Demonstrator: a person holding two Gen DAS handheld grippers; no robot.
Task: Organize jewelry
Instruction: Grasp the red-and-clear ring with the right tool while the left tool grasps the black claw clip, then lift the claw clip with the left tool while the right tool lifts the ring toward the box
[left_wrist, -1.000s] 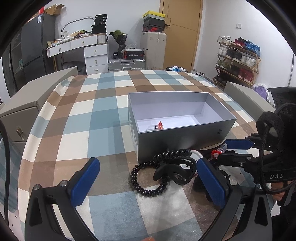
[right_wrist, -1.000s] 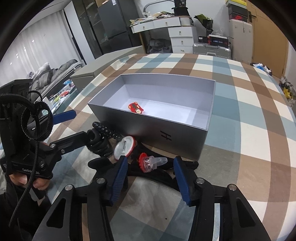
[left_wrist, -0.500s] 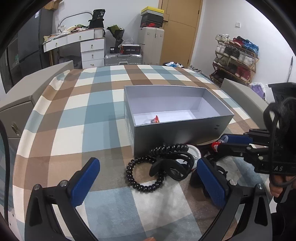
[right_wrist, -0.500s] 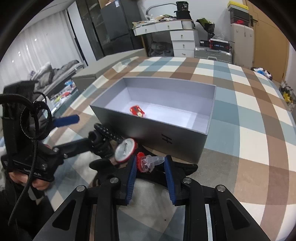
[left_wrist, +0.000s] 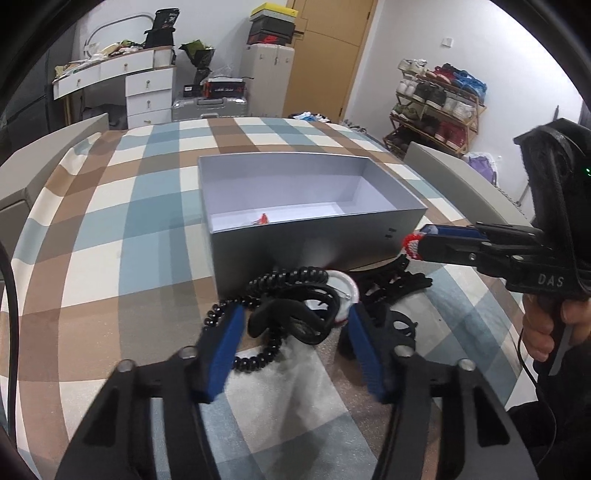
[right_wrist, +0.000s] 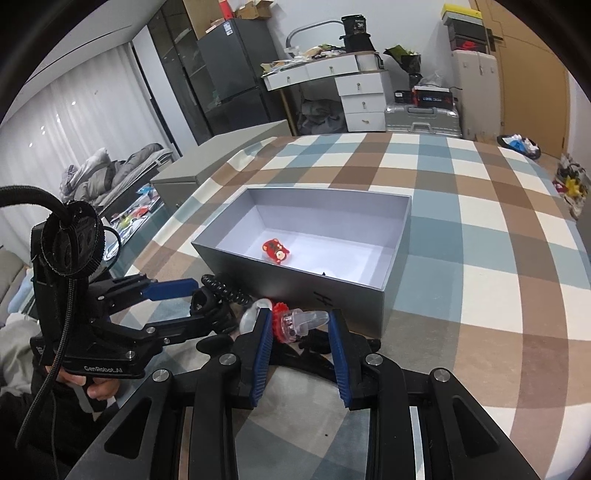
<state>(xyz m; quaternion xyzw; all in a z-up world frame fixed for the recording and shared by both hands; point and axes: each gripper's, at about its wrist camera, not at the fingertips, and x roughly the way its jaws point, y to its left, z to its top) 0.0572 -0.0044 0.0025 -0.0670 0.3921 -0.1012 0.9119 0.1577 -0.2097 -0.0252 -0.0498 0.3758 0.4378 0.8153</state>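
An open grey box stands on the checked tablecloth with a small red charm inside. My right gripper is shut on a red and clear ring-shaped trinket and holds it just above the table, in front of the box. It also shows in the left wrist view. My left gripper has its fingers on either side of a black hair clip that lies on a black bead bracelet and a coiled hair tie; its jaws are partly closed.
A round white and red badge and black lace pieces lie by the box's front wall. Grey chairs stand around the table. Drawers, a suitcase and a shoe rack are behind.
My right gripper closed on the trinket and lifted it a little. My left gripper moved forward over the hair clip and its jaws narrowed around it.
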